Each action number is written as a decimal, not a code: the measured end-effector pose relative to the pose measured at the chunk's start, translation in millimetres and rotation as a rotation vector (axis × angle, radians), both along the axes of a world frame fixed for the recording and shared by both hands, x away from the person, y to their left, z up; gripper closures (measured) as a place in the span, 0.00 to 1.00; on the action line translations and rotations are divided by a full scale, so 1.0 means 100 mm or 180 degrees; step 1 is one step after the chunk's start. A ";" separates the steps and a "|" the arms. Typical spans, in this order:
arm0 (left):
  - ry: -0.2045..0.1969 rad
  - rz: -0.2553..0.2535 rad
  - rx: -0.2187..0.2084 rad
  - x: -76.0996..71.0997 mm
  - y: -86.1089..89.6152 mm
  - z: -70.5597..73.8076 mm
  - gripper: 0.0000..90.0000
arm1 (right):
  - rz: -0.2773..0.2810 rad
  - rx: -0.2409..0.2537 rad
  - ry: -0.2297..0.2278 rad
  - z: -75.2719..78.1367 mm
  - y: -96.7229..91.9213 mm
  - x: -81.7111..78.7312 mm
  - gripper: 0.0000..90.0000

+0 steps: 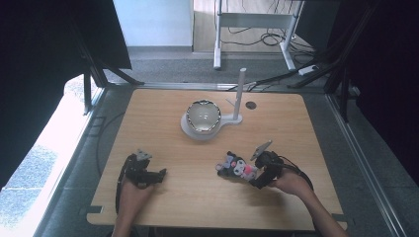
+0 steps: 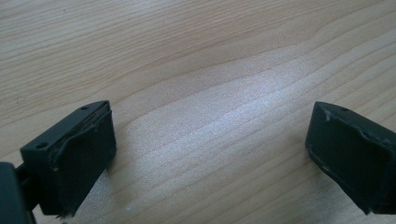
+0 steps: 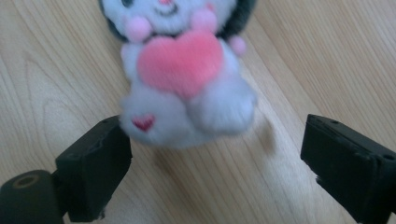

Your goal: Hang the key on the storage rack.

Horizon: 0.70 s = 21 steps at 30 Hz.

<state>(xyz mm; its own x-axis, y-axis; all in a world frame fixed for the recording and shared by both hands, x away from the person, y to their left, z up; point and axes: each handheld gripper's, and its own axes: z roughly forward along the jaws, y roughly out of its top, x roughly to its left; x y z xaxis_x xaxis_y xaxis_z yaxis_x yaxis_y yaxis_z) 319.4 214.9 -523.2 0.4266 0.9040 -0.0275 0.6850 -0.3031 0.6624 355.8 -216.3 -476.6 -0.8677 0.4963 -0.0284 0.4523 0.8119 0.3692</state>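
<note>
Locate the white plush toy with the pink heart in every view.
High view: white plush toy with the pink heart lies lower right of centre, beside the right gripper.
Left gripper view: not in it.
Right gripper view: top centre, just beyond the jaws.
Shared landmark: light wooden tabletop.

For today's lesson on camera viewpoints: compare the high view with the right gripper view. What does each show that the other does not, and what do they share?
High view alone: the whole table, a glass bowl on a white stand with an upright post, the left gripper and both forearms.

Right gripper view alone: close detail of the plush toy, with its pink heart, a small heart on one foot, and the right gripper with its jaws open on either side of the toy's feet.

Shared: the plush toy, the wooden tabletop and the right gripper.
</note>
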 end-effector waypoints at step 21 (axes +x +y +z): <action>0.0000 0.0001 -0.0002 0.00 0.00 0.00 0.02 | 0.0278 -0.0674 0.0403 0.01 0.59 0.26 0.28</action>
<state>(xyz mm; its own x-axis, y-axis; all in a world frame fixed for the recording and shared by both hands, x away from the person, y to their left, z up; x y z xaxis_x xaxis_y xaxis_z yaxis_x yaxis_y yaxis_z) 319.4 214.9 -523.3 0.4265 0.9041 -0.0279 0.6850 -0.3027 0.6627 381.8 -157.5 -475.5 -0.9102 0.4140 -0.0123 0.4089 0.9030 0.1317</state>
